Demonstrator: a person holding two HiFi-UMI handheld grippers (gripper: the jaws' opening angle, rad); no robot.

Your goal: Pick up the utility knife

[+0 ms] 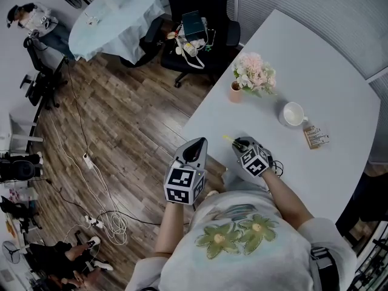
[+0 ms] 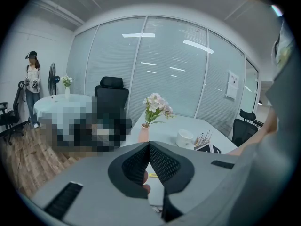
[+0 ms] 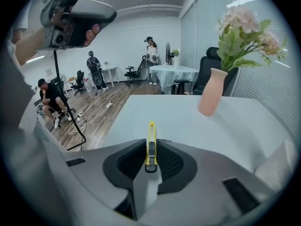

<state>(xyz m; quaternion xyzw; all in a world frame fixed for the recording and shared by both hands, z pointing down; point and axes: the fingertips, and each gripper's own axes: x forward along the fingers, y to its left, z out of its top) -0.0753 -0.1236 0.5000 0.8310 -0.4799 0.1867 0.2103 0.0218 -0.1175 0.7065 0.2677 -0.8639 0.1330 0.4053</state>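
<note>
The utility knife (image 3: 151, 140) is yellow with a black slider. It stands on edge between the pads of my right gripper (image 3: 151, 145), which is shut on it, and its tip pokes forward over the white table (image 3: 188, 121). In the head view the right gripper (image 1: 241, 143) sits at the table's near corner, with the yellow knife tip (image 1: 229, 139) showing just past it. My left gripper (image 1: 195, 145) hovers beside the table edge over the wood floor. Its jaws meet at the tips (image 2: 149, 145) and hold nothing.
On the table stand a pink vase of flowers (image 1: 237, 91), a white cup (image 1: 293, 114) and a small printed box (image 1: 316, 136). A black office chair (image 1: 194, 29) and a round cloth-covered table (image 1: 115, 17) lie beyond. Cables (image 1: 103, 217) trail on the floor, and people stand far off.
</note>
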